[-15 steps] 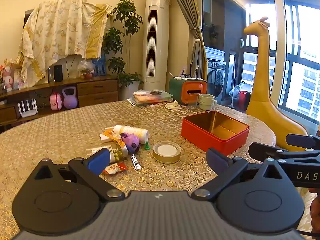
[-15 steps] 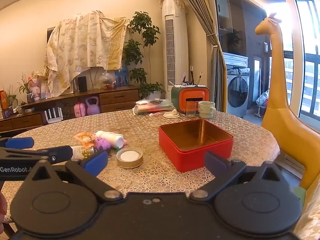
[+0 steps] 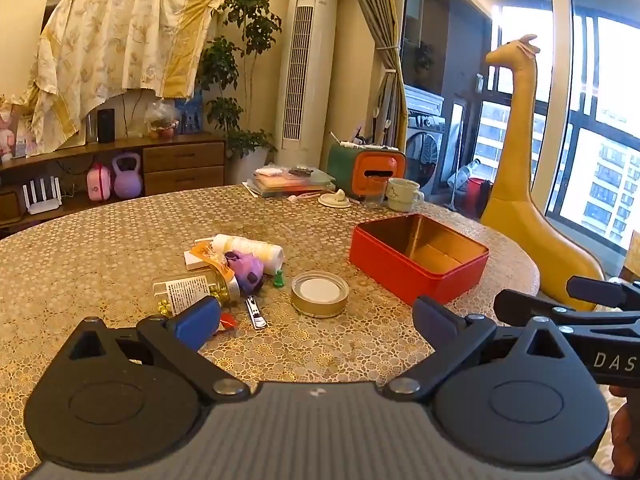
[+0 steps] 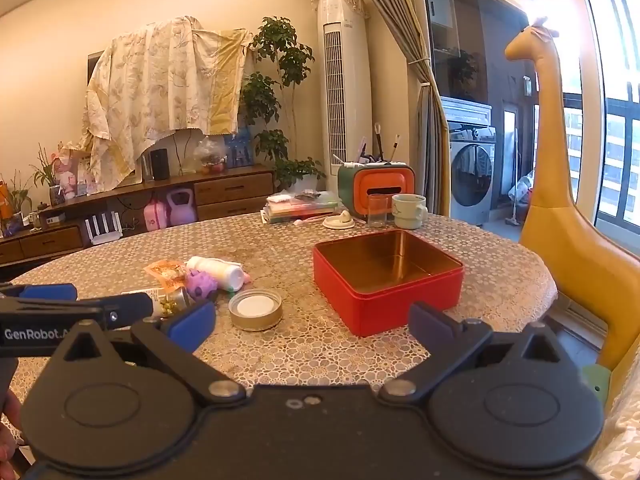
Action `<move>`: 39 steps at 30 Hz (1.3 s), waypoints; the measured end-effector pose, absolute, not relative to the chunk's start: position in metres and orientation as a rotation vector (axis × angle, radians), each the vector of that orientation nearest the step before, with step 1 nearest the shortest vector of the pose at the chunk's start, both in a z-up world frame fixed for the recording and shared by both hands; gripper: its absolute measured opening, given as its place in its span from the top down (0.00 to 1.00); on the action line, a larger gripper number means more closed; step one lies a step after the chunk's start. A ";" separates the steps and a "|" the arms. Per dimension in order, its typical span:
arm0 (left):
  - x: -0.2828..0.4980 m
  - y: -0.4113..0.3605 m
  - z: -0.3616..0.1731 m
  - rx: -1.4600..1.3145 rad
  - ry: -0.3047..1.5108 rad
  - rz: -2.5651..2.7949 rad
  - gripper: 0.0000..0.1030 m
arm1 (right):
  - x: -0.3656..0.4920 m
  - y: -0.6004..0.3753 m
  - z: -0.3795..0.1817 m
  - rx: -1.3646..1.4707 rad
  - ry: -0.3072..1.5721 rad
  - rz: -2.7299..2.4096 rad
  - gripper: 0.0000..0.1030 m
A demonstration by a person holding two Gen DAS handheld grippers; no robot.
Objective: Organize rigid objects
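An open red tin box [image 3: 416,264] with a gold inside stands on the round table, right of centre; it also shows in the right wrist view [image 4: 384,280]. Left of it lies a round gold lid [image 3: 319,293] [image 4: 255,308]. Further left is a pile: a white bottle [image 3: 250,249], a purple toy [image 3: 246,266], a clear pill bottle [image 3: 192,289], a nail clipper [image 3: 255,312], an orange sachet [image 3: 208,254] and a small green piece [image 3: 279,279]. My left gripper [image 3: 316,320] is open and empty, near the table's front edge. My right gripper [image 4: 312,324] is open and empty, in front of the box.
At the table's far edge stand a green-orange holder [image 3: 366,168], a cup [image 3: 402,195], a glass [image 3: 374,192], a small white dish [image 3: 334,199] and stacked books [image 3: 292,182]. A yellow giraffe figure [image 3: 520,200] stands right of the table. The lace tablecloth [image 3: 100,248] covers the table.
Both grippers have barely moved; the views are almost the same. Nothing on the table has shifted.
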State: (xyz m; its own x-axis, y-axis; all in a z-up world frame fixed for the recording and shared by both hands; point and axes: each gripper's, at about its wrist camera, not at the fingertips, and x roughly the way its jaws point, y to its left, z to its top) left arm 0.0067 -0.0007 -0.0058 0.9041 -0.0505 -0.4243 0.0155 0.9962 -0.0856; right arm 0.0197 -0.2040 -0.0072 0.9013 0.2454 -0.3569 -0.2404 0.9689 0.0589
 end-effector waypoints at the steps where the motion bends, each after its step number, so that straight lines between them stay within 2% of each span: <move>1: 0.010 0.002 -0.006 -0.096 0.452 -0.042 0.00 | 0.019 -0.204 -0.007 0.015 0.369 0.252 0.00; 39: 0.003 0.002 0.003 -0.074 0.418 -0.032 0.00 | 0.022 -0.206 -0.002 0.036 0.368 0.236 0.00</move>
State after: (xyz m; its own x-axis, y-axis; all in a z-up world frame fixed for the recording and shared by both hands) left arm 0.0026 0.0015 0.0030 0.9136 -0.0465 -0.4040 0.0161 0.9968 -0.0784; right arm 0.0223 -0.2059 -0.0024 0.9058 0.2350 -0.3525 -0.2221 0.9720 0.0774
